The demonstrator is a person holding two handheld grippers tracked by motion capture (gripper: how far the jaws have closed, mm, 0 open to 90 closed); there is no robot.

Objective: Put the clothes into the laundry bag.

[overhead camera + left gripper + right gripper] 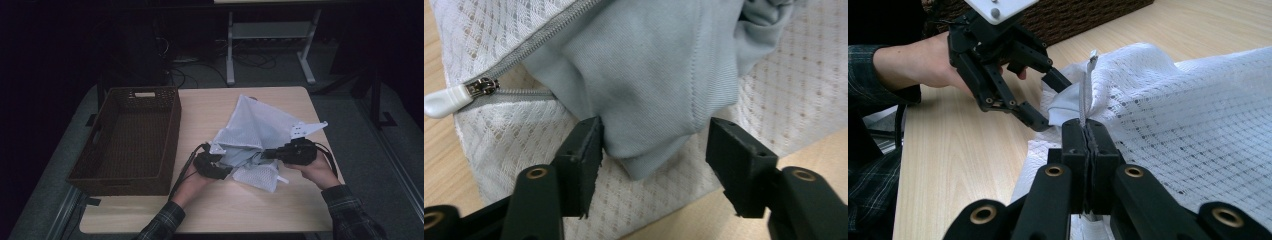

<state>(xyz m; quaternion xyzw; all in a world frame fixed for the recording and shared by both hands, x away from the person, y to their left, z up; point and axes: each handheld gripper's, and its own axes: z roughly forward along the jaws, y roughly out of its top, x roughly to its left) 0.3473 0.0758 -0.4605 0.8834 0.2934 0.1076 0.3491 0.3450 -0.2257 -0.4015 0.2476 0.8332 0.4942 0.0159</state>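
A white mesh laundry bag (260, 125) lies on the wooden table (225, 210) with its zipper open. A pale grey garment (659, 75) bulges out of the opening. My left gripper (654, 145) is open, its jaws on either side of the garment's folded end; the left jaw brushes the cloth and the right jaw stands apart. The zipper's white pull (444, 100) lies to the left of it. My right gripper (1087, 135) is shut on the zipper edge of the mesh bag (1198, 125) and holds it lifted. Beyond it, the left gripper (1048, 97) straddles the garment (1063, 107).
A dark brown woven basket (172, 130) stands on the left part of the table, close to the left hand. Bare wood stretches along the front edge. Metal table legs and cables stand on the floor behind the table.
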